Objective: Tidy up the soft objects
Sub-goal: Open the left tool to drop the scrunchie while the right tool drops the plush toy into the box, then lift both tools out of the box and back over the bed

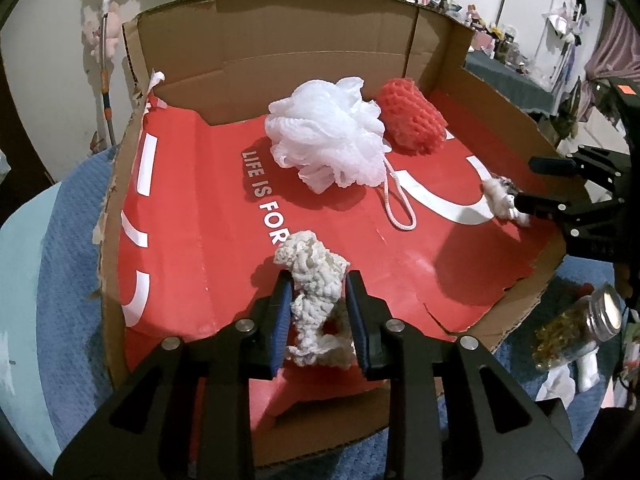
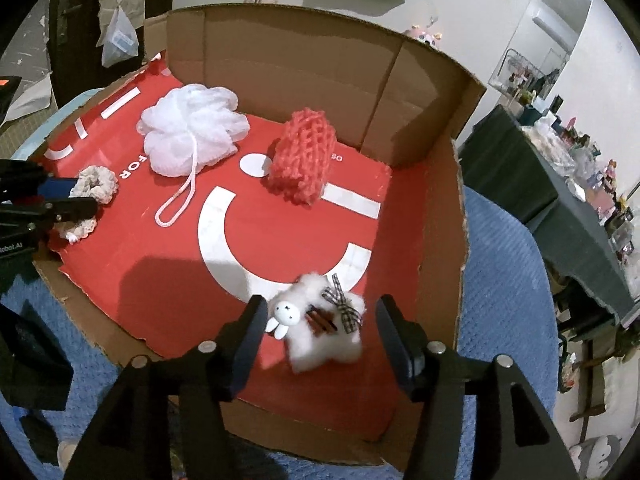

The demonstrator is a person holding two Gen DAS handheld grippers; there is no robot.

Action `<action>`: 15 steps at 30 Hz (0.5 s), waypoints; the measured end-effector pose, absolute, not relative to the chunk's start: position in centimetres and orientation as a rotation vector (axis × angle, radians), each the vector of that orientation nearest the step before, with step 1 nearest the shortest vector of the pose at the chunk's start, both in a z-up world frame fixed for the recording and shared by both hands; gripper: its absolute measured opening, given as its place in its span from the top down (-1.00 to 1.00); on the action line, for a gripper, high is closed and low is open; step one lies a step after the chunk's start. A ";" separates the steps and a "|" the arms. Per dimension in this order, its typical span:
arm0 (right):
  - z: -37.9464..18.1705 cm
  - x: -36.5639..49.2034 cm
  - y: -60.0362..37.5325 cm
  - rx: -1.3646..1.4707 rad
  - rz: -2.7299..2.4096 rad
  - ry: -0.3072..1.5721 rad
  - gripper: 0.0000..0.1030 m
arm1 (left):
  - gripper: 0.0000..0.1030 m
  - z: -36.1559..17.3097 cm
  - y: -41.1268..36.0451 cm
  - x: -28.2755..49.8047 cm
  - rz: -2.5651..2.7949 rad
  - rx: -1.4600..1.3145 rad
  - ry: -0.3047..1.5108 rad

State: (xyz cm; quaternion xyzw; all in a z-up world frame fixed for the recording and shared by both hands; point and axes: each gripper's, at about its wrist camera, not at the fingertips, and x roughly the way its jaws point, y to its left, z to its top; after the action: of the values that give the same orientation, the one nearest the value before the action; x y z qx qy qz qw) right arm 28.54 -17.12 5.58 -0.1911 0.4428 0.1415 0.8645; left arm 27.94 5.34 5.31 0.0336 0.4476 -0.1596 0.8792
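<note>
Blue textured cloth (image 1: 60,280) covers the counter under an opened cardboard box (image 1: 304,36) whose floor is a red printed panel (image 1: 192,216) with white lettering.

Left hand-held gripper (image 1: 318,312) reaches in low from the near edge, blue-padded fingers (image 1: 282,320) clenched on a cream crocheted scrunchie (image 1: 316,284), which stands up between them just above the red panel. In the right wrist view the same scrunchie (image 2: 94,184) sits at the box's left edge.

Right hand-held gripper (image 2: 320,328) hovers over the right near corner, jaws spread wide, released. A white fluffy bunny plush (image 2: 320,320) with a checked bow lies between the fingers, touching neither, slightly blurred.

Further back: a white mesh bath pouf (image 1: 328,132) with its looped cord trailing toward the front, and a red crocheted pouch (image 1: 412,120) just beside it near the back wall. A glass jar (image 1: 576,328) lies on the cloth outside the box, right side.
</note>
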 end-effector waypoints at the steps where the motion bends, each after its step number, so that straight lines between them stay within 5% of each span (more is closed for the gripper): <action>1: 5.7 28.5 -17.1 -0.397 0.300 0.924 -0.19 | 0.50 5.3 5.4 28.0 -0.330 0.066 0.936; 7: 6.9 27.9 -17.4 -0.371 0.307 0.894 -0.33 | 0.48 5.8 5.5 27.8 -0.330 0.041 0.936; 10: 7.6 27.5 -17.4 -0.369 0.308 0.878 -0.34 | -0.09 6.2 5.7 27.6 -0.329 0.029 0.928; 15: 8.8 26.7 -17.6 -0.356 0.311 0.848 -0.36 | -0.13 7.9 5.0 26.3 -0.342 0.032 0.873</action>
State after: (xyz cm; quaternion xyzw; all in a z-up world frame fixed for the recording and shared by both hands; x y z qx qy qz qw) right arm 26.71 -17.64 8.79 -0.1711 0.4077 0.1493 0.8844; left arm 26.31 5.04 7.86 0.0154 0.4205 -0.1649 0.8920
